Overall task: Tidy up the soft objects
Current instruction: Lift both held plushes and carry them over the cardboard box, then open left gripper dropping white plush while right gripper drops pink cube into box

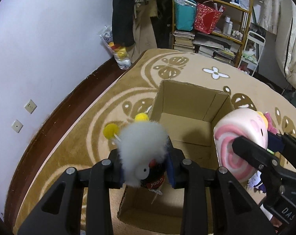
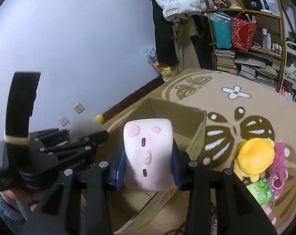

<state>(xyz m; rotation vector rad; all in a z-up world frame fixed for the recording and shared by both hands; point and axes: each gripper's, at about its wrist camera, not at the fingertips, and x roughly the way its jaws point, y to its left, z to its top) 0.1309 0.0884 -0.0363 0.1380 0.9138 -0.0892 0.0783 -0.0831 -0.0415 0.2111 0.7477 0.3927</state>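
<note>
Cardboard box is sitting open on the rug, looking empty. I'm holding my left hand-held gripper clamped on the fluffy white toy above the box's near-left rim, and my right hand-held gripper clamped on the pink-white squishy above its right wall. Next I'm judging: lower both inside, clear of the rims, then release. Plenty of room inside; more plushies are waiting right.

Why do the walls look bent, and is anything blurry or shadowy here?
Left wrist view: fisheye lens bows the wall; the cardboard box floor carries dark shadows. Right wrist view: same curving, black corners; the left gripper looks motion-smeared, the pink swirl-roll plush sharp.
</note>
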